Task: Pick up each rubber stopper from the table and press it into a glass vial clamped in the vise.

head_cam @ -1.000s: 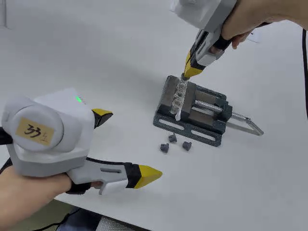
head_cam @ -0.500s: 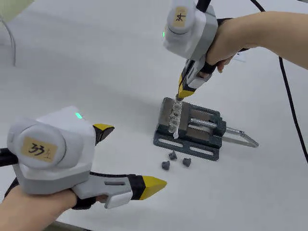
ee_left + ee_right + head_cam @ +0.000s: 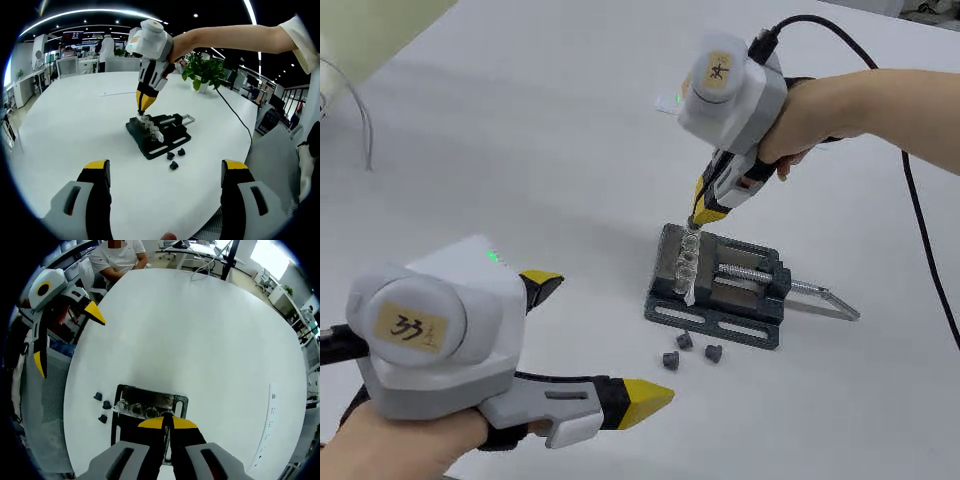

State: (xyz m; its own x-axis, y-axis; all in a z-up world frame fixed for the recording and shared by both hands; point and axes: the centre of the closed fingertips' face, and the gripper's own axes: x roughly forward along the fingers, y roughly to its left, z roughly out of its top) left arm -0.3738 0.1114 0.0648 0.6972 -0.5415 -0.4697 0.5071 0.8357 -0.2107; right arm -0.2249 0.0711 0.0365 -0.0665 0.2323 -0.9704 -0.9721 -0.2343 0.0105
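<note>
A black vise [image 3: 757, 283] clamps a row of clear glass vials [image 3: 687, 263] on the white table. Three dark rubber stoppers [image 3: 685, 341] lie loose just in front of it. My right gripper [image 3: 695, 222] points steeply down with its yellow tips shut, touching the mouth of the farthest vial; I see nothing held between them. In the right gripper view the shut tips [image 3: 167, 422] cover the row's end beside the vials [image 3: 135, 410], with the stoppers [image 3: 103, 405] to the left. My left gripper [image 3: 600, 340] hovers open near the table's front, apart from the stoppers [image 3: 173, 159] and vise [image 3: 167, 134].
The vise's screw handle [image 3: 825, 300] sticks out to the right. A black cable [image 3: 920, 240] trails from the right gripper across the table. A potted plant [image 3: 204, 75] stands at the far edge. Bare white table [image 3: 520, 150] lies all around.
The head camera has tilted, shifting the whole picture. The right gripper stays shut at the farthest vial's mouth. The left gripper stays open near the front edge; the stoppers have not moved.
</note>
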